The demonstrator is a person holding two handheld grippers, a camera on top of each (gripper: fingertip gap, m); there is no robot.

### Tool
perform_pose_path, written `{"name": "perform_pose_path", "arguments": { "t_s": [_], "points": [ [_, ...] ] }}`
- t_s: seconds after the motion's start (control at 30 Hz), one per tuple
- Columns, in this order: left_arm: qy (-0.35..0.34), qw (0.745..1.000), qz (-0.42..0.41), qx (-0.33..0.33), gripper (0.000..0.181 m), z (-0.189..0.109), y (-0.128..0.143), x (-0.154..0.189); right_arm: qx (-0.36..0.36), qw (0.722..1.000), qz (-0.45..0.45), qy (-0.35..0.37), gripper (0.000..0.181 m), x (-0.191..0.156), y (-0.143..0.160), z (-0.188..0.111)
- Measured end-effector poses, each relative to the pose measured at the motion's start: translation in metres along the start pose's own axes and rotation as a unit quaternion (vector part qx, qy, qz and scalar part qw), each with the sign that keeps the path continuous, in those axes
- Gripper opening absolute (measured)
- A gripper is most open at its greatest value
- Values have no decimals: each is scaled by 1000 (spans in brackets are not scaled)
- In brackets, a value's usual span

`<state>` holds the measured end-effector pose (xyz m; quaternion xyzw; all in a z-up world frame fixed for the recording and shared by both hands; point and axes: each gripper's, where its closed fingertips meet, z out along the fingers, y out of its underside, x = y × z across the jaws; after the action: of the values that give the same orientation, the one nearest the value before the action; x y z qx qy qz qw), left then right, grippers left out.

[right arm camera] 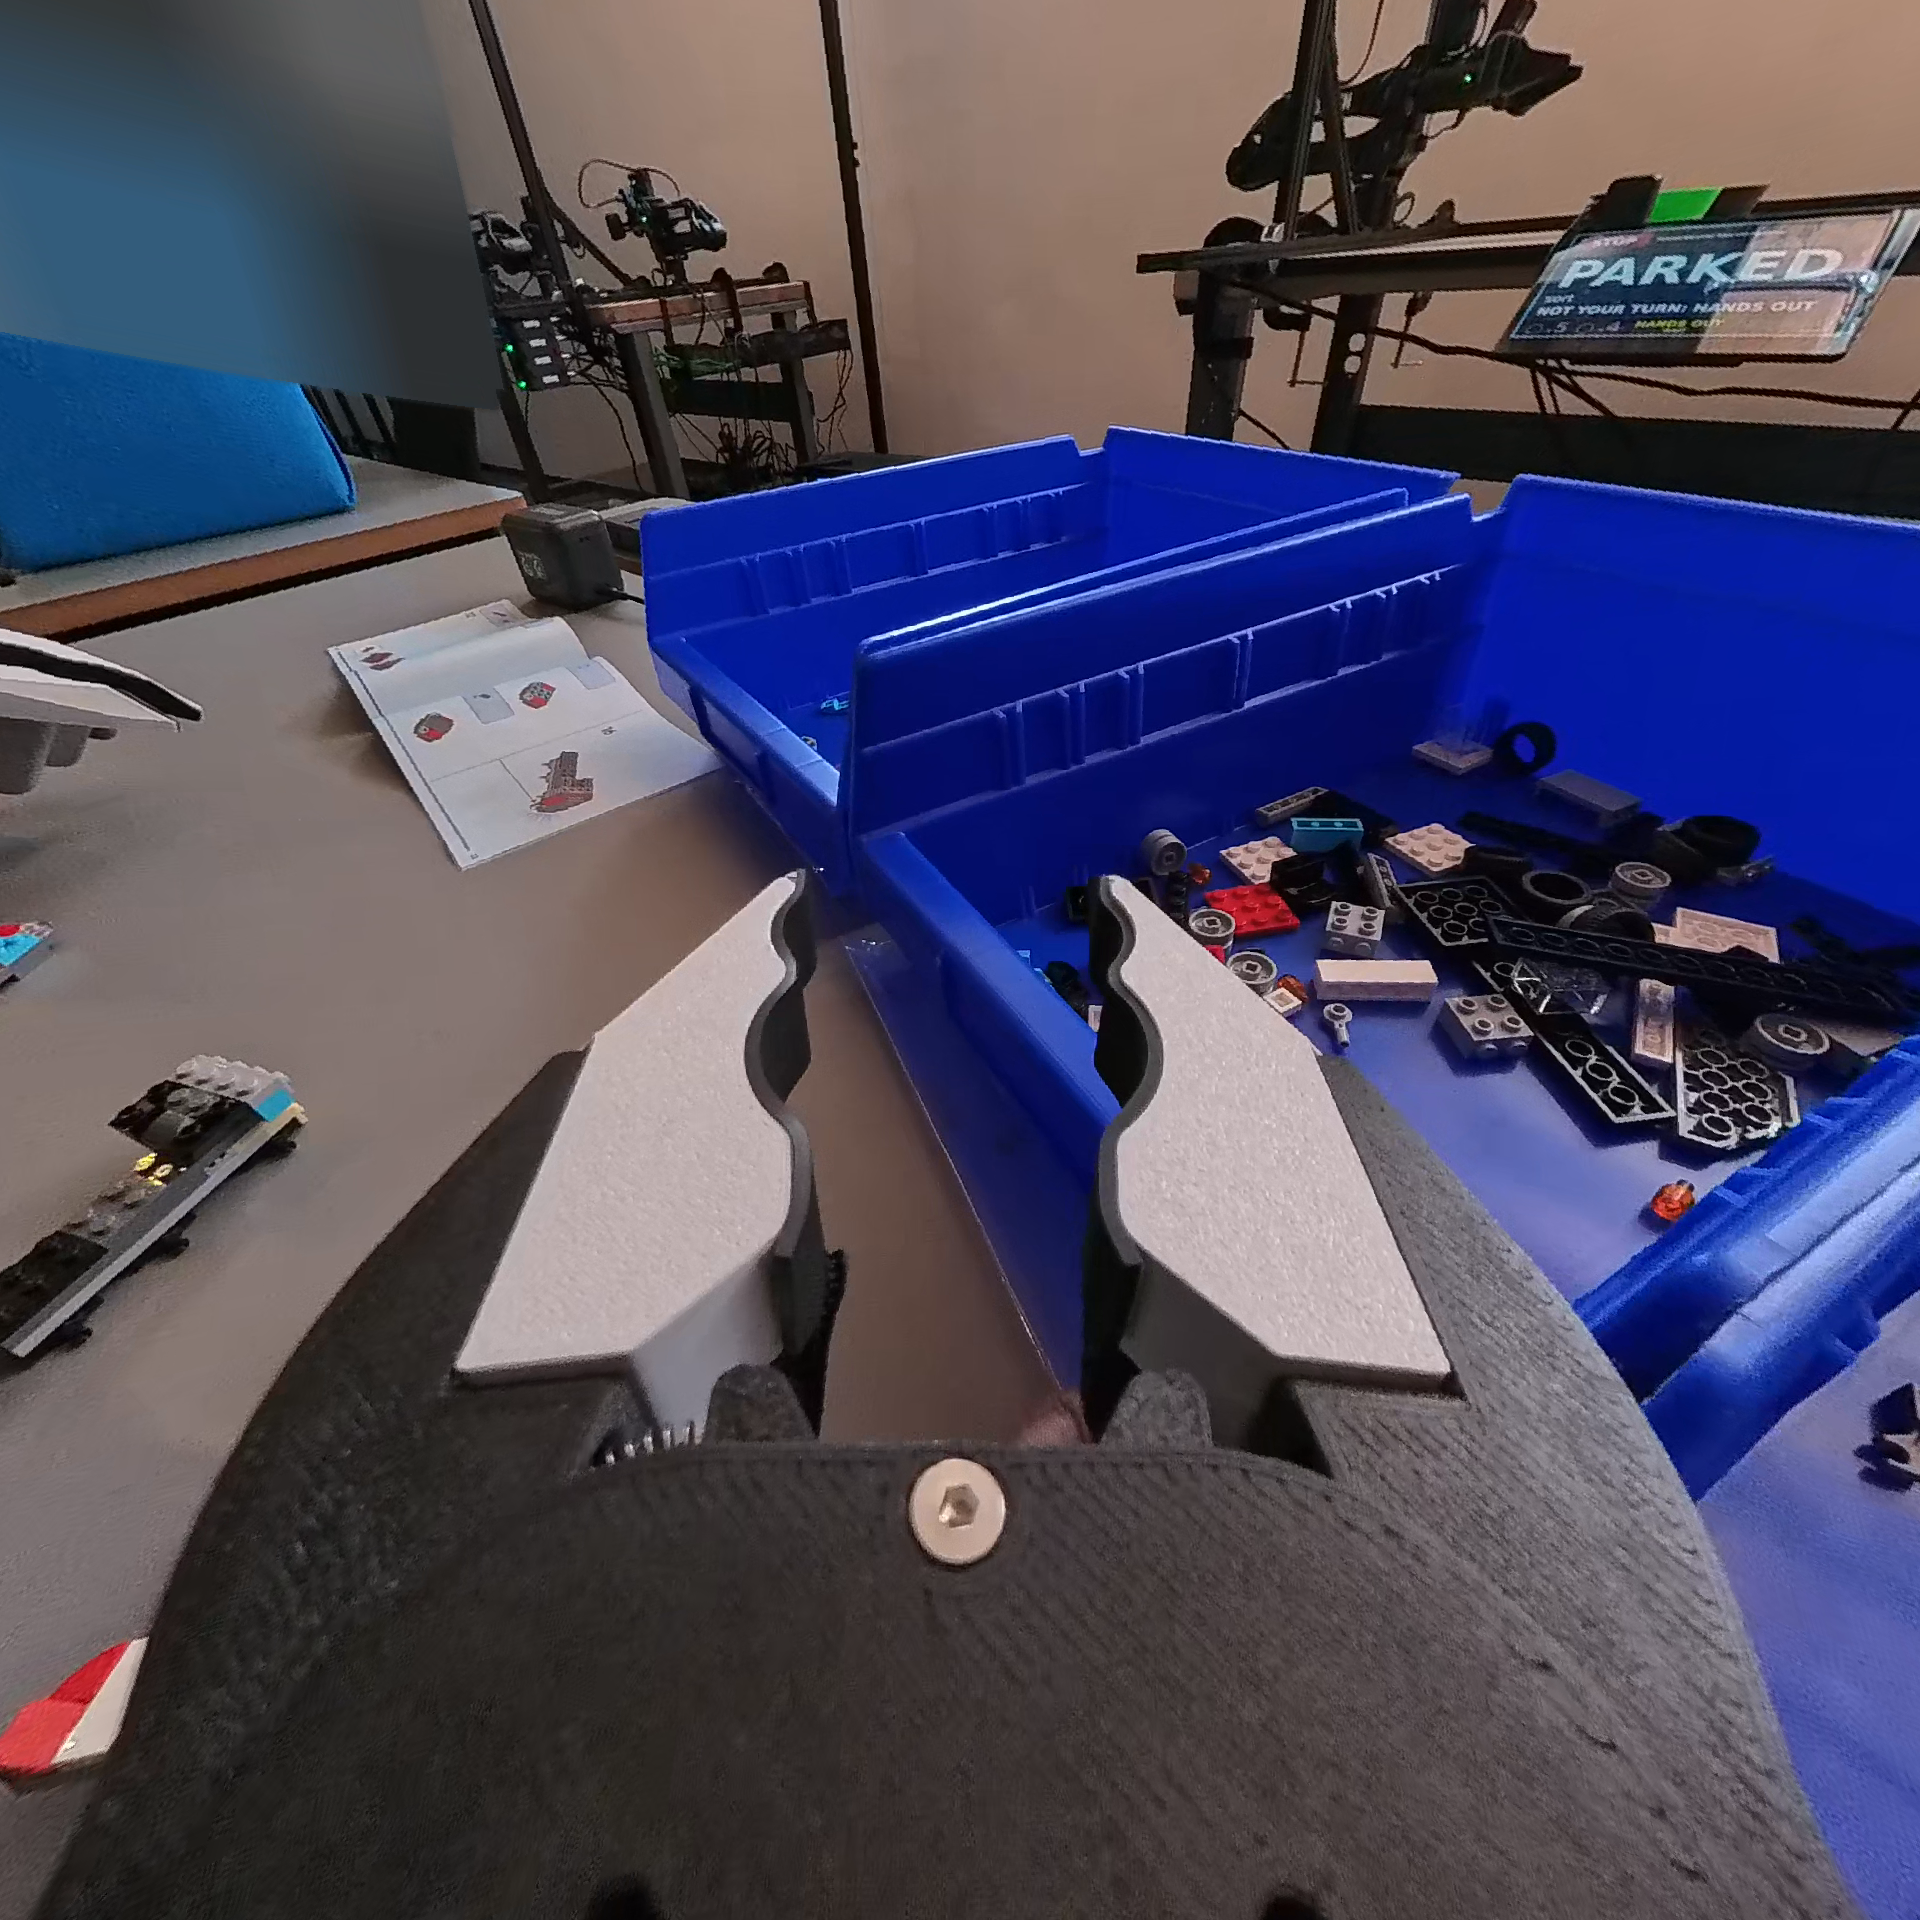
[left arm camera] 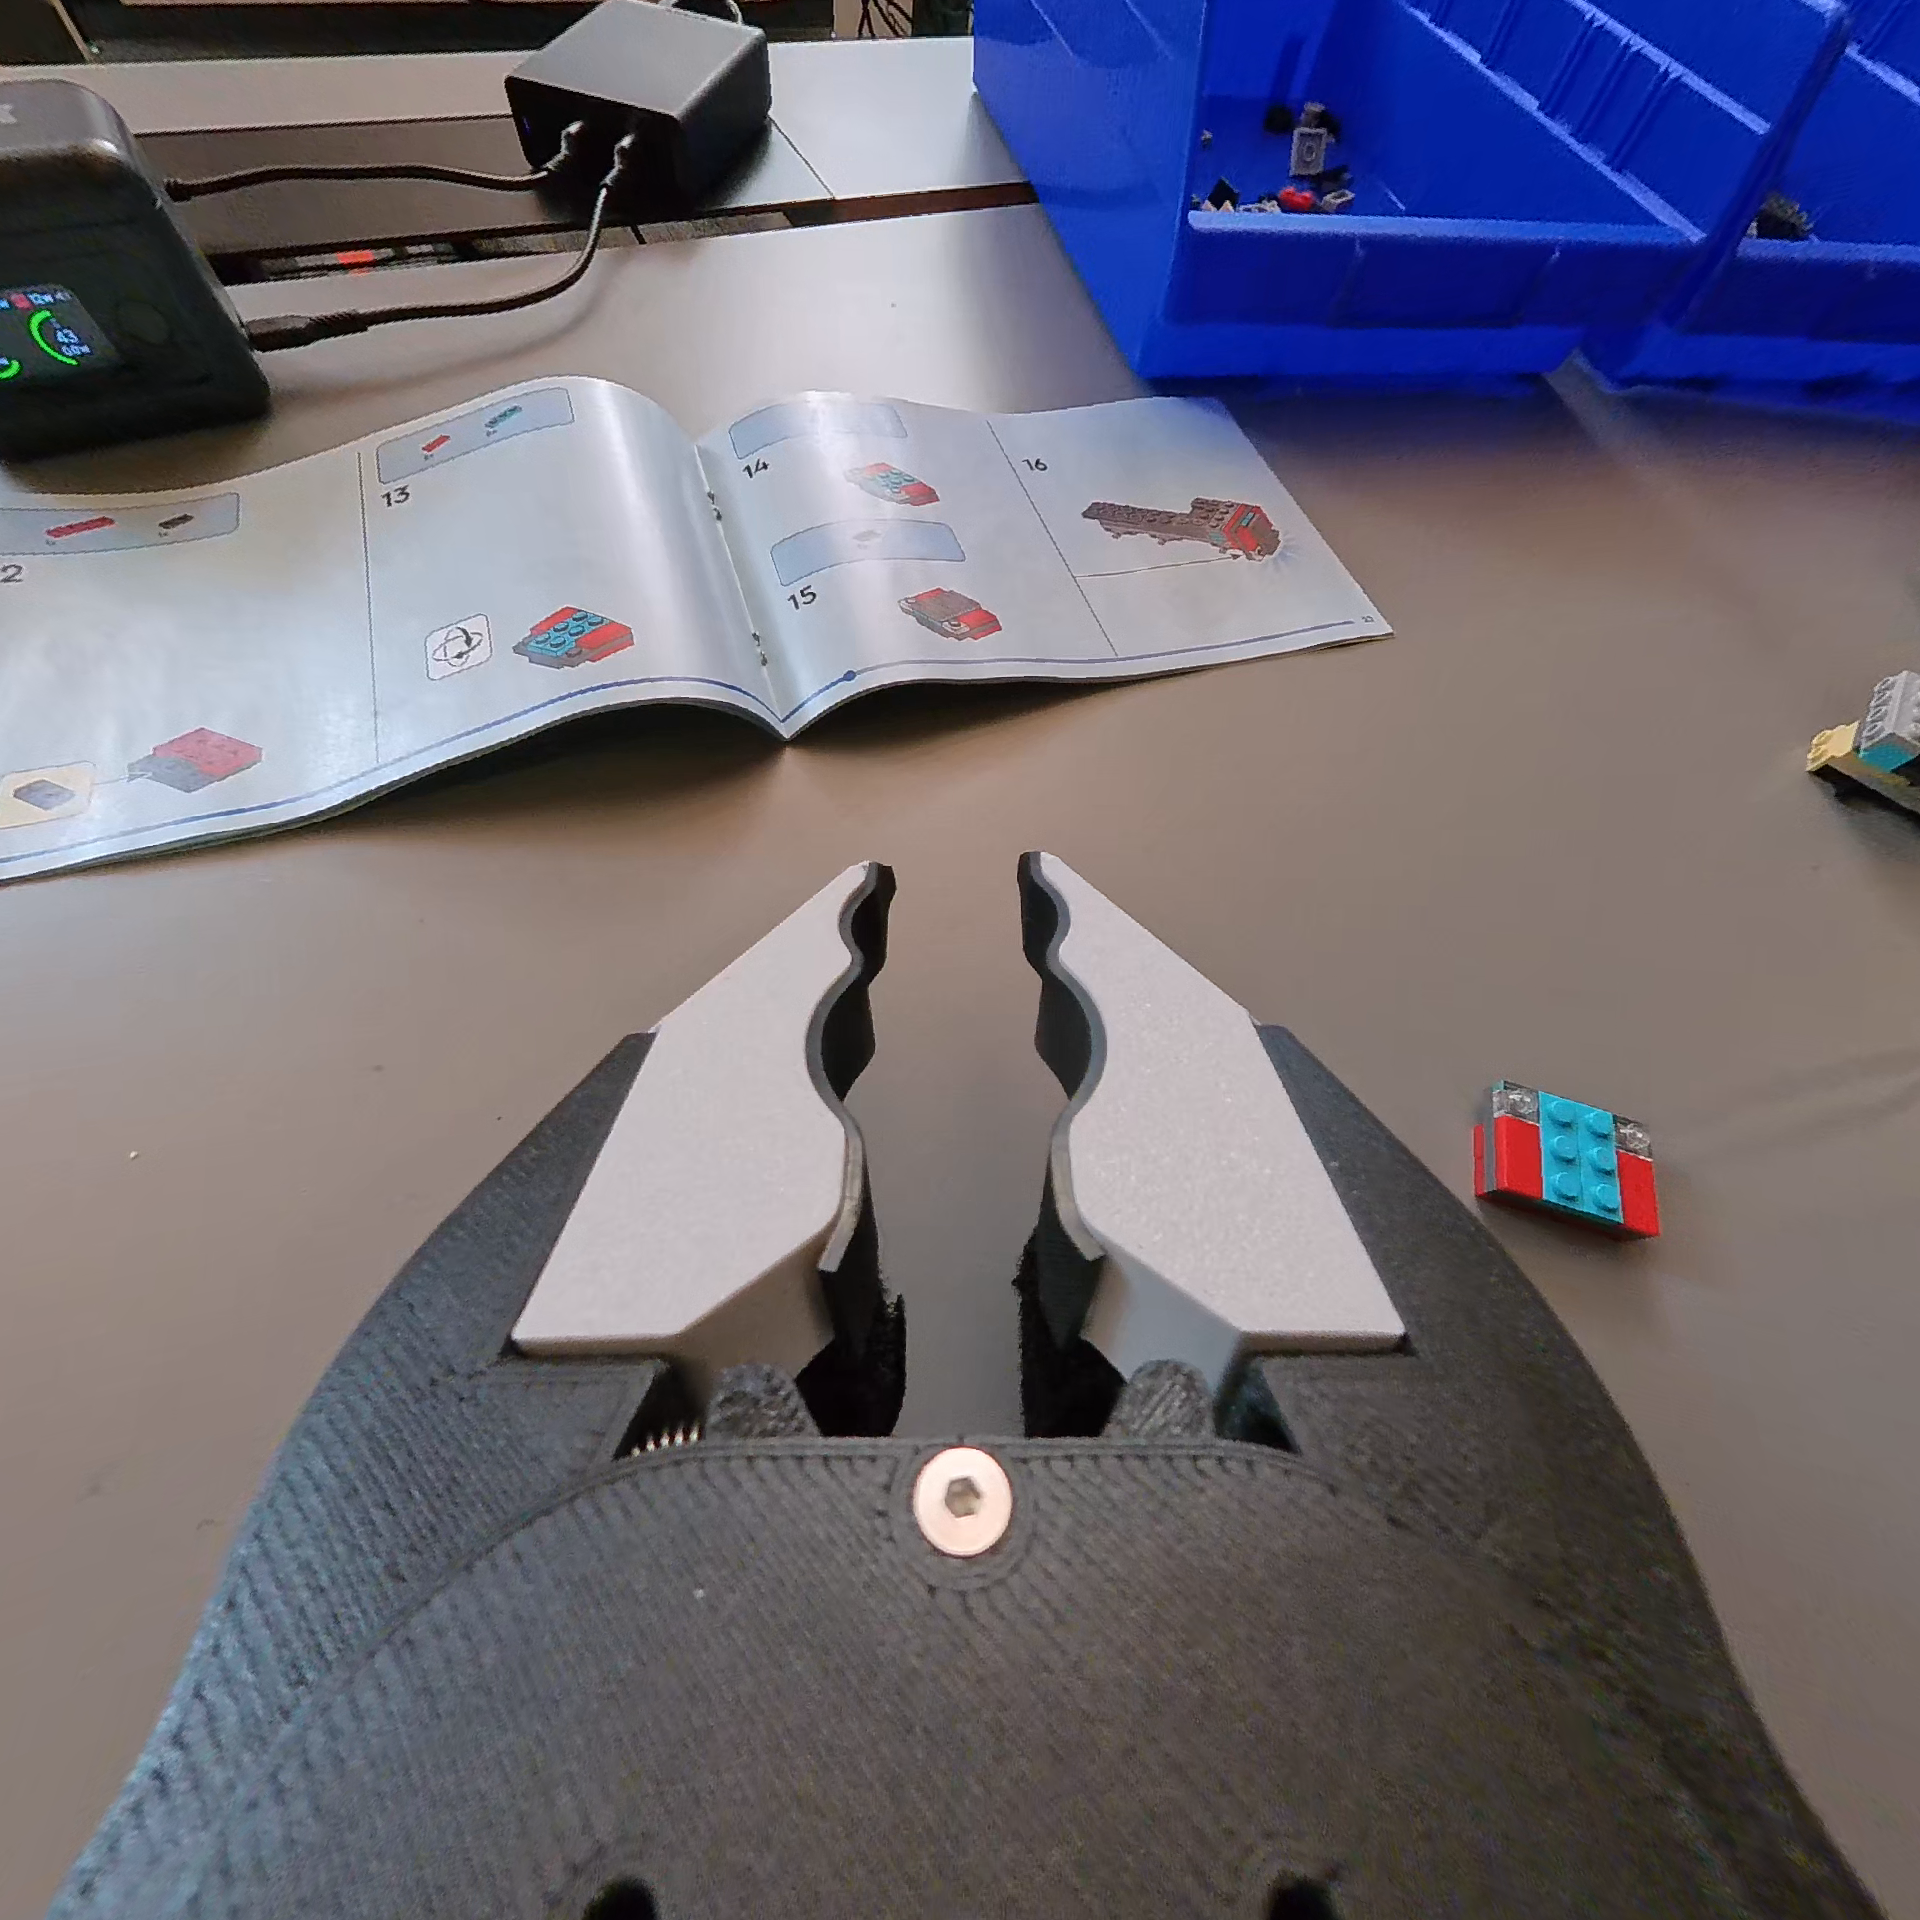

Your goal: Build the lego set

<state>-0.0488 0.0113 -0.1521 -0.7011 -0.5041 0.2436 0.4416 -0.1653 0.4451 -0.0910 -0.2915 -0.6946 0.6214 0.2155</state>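
My left gripper [left arm camera: 956, 873] is open and empty, low over the grey table [left arm camera: 1351, 883]. A small red and teal brick assembly [left arm camera: 1567, 1162] lies to its right. The open instruction booklet [left arm camera: 665, 582] lies ahead of it. My right gripper [right arm camera: 951, 899] is open and empty, straddling the near wall of a blue bin [right arm camera: 1039, 1049] that holds several loose bricks and plates [right arm camera: 1538, 956]. A long black and grey partial build [right arm camera: 145, 1174] lies on the table to its left; its end also shows in the left wrist view [left arm camera: 1875, 743].
Two more blue bins [right arm camera: 935, 582] stand behind the first; one [left arm camera: 1351, 260] holds a few small pieces. A black power unit [left arm camera: 94, 270], a charger [left arm camera: 639, 94] and cables lie at the back left. A red and white piece [right arm camera: 73, 1714] lies near the right gripper's base. The left gripper's tips are roughly 45 cm from the right gripper's.
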Motion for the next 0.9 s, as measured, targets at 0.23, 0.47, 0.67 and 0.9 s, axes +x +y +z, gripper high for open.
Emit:
{"name": "perform_pose_path", "arguments": {
  "t_s": [0.23, 0.47, 0.67, 0.9],
  "points": [
    [2, 1000, -2, -1, 27, 0, 0, 0, -5, 1000, 0, -1, 53, -2, 1, 1],
    [5, 1000, -7, -2, 27, 0, 1, 0, -6, 1000, 0, -24, 51, -16, 2, 4],
    [7, 1000, -12, -6, 27, 1, 2, -1, -12, 999, -17, -33, 50, -28, 3, 7],
    [-1, 1000, 0, -13, 27, 3, 3, 0, -63, 991, -61, 101, 51, 9, 10, 1]
  ]
}}
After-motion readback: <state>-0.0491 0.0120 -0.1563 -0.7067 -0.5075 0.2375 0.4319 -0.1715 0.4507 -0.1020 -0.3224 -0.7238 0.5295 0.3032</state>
